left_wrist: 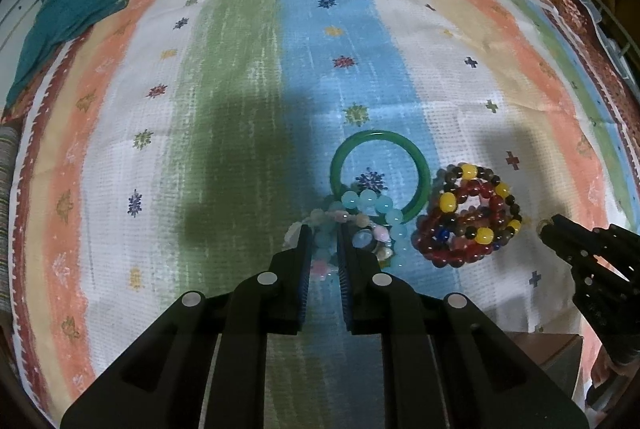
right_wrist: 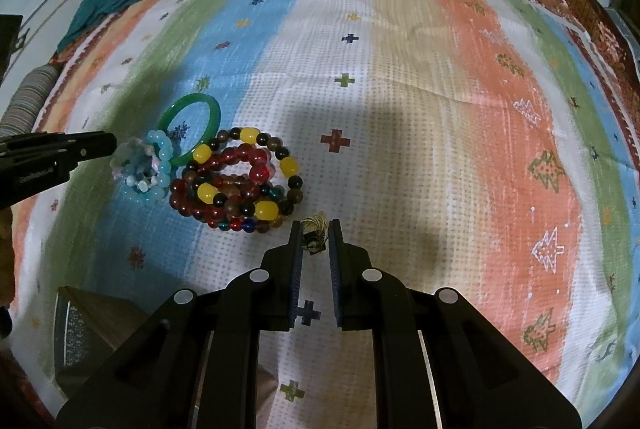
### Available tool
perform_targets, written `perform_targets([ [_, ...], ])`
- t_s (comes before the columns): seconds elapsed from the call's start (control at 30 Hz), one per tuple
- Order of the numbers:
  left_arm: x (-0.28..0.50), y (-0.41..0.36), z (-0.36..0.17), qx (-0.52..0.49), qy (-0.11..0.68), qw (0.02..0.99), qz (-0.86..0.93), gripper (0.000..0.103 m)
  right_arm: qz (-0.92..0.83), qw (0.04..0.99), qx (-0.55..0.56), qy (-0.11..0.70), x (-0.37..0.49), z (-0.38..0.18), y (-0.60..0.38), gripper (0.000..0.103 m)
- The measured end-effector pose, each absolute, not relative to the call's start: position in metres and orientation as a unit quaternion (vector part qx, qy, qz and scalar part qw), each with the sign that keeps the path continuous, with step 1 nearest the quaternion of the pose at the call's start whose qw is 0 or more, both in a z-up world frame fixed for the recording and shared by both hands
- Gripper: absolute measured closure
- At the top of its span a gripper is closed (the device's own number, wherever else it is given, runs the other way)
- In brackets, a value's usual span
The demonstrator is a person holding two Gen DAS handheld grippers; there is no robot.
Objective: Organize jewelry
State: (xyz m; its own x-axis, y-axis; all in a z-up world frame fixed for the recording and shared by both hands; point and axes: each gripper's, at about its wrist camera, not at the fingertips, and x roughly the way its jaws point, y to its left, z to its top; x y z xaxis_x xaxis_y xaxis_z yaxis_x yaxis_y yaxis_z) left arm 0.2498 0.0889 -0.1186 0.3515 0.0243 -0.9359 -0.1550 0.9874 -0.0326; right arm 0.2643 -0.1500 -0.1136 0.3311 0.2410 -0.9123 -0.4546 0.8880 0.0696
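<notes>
A green bangle (left_wrist: 380, 175) lies flat on the striped cloth. Its near rim is overlapped by a pale blue bead bracelet (left_wrist: 372, 207) tangled with pastel bead strands (left_wrist: 340, 217). Just right sits a heap of dark red, brown and yellow bead bracelets (left_wrist: 466, 215), with a small gold-thread piece (right_wrist: 315, 235) nearer.

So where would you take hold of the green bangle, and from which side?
Probably the far arc of the green bangle, from above, one finger inside the ring and one outside. It lies flat on the cloth, and its near arc is under the light blue bead bracelet and close to the red and yellow bead pile; the far arc is bare.
</notes>
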Motion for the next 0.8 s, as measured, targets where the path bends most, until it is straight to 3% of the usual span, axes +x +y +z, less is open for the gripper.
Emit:
perform_targets([
  [0.2,0.251,0.101,-0.128,-0.060,0.575,0.813,0.069,0.079,0.218,0.807,-0.103,0.539,0.264,-0.116,-0.147,0.089],
  [0.57,0.258,0.111,-0.151,-0.098,0.588,0.802,0.050,0.073,0.221,0.803,-0.106,0.543,0.265,-0.121,-0.146,0.089],
  [0.7,0.259,0.107,-0.149,-0.095,0.586,0.803,0.046,0.091,0.218,0.803,-0.105,0.544,0.267,-0.122,-0.147,0.089],
  [0.8,0.259,0.103,-0.147,-0.083,0.585,0.805,0.052,0.094,0.217,0.804,-0.105,0.544,0.267,-0.122,-0.148,0.089],
])
